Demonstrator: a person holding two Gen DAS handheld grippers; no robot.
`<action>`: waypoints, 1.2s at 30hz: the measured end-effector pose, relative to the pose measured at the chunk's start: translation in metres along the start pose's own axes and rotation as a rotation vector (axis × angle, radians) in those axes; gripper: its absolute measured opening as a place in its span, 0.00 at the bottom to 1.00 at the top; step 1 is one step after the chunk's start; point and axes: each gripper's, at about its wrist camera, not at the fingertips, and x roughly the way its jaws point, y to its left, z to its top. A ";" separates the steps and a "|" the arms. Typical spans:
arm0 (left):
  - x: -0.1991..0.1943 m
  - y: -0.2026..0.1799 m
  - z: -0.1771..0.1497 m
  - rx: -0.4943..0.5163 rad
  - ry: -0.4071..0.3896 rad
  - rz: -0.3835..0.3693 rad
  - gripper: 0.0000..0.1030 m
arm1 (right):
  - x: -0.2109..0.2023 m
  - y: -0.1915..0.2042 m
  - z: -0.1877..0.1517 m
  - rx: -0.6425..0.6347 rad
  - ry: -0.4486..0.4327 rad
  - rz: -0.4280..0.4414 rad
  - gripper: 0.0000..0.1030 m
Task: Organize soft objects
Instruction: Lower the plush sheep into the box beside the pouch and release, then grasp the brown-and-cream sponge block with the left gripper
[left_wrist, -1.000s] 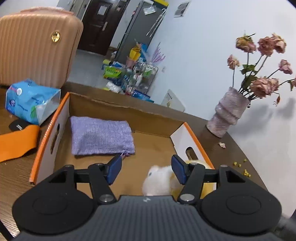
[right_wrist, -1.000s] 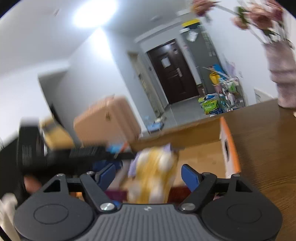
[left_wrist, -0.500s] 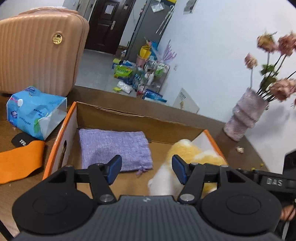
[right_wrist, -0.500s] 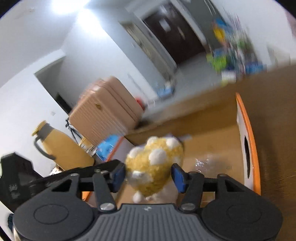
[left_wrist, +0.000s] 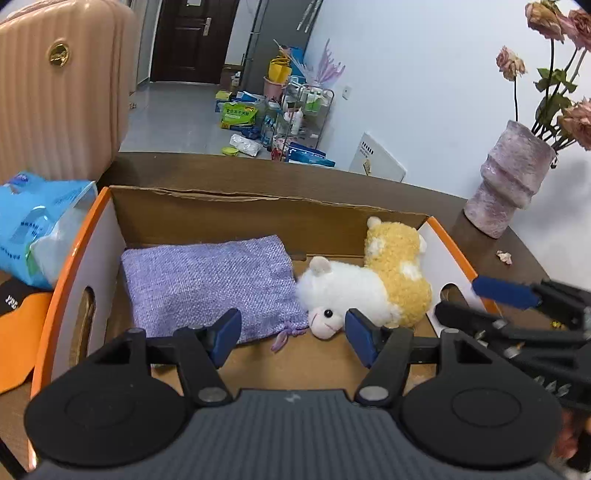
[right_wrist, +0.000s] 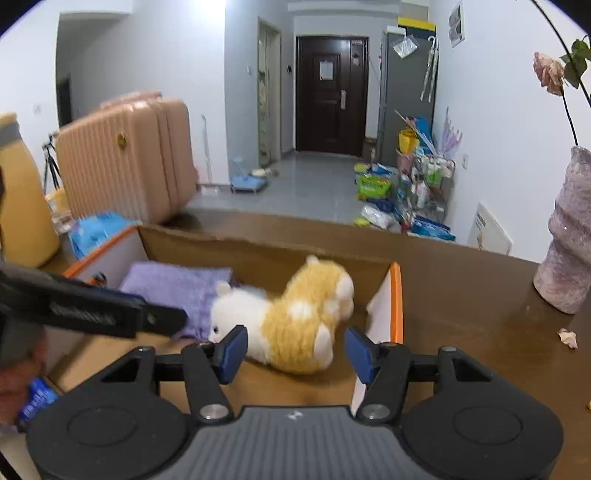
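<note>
A cardboard box (left_wrist: 110, 236) with orange rims stands on the brown table. Inside it a purple woven pouch (left_wrist: 210, 280) lies flat on the left. A white and yellow plush animal (left_wrist: 369, 284) lies beside it on the right, touching the pouch's edge. My left gripper (left_wrist: 295, 339) hovers over the box's near side, its jaws opening a little, nothing between them. My right gripper (right_wrist: 295, 350) is open just short of the plush (right_wrist: 295, 321), pads clear of it. In the left wrist view the right gripper's fingers (left_wrist: 502, 291) hang over the box's right wall.
A pink ribbed suitcase (left_wrist: 55, 92) stands behind the table on the left. A blue tissue pack (left_wrist: 33, 229) and an orange cloth (left_wrist: 18, 343) lie left of the box. A purple vase (left_wrist: 509, 184) of dried roses stands at the right. A yellow jug (right_wrist: 18, 192) is far left.
Half a second ago my right gripper held the plush above the box; now the plush lies on the box floor and the gripper is drawn back. My left gripper came nearer the box.
</note>
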 end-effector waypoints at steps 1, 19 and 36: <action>0.002 0.000 0.001 -0.001 0.000 0.010 0.62 | 0.000 0.000 0.004 -0.002 -0.007 0.000 0.53; -0.180 -0.002 -0.069 0.111 -0.282 0.052 0.85 | -0.112 0.003 -0.031 0.036 -0.165 0.022 0.60; -0.307 -0.012 -0.293 0.074 -0.280 0.209 0.95 | -0.294 0.077 -0.225 0.139 -0.321 0.082 0.85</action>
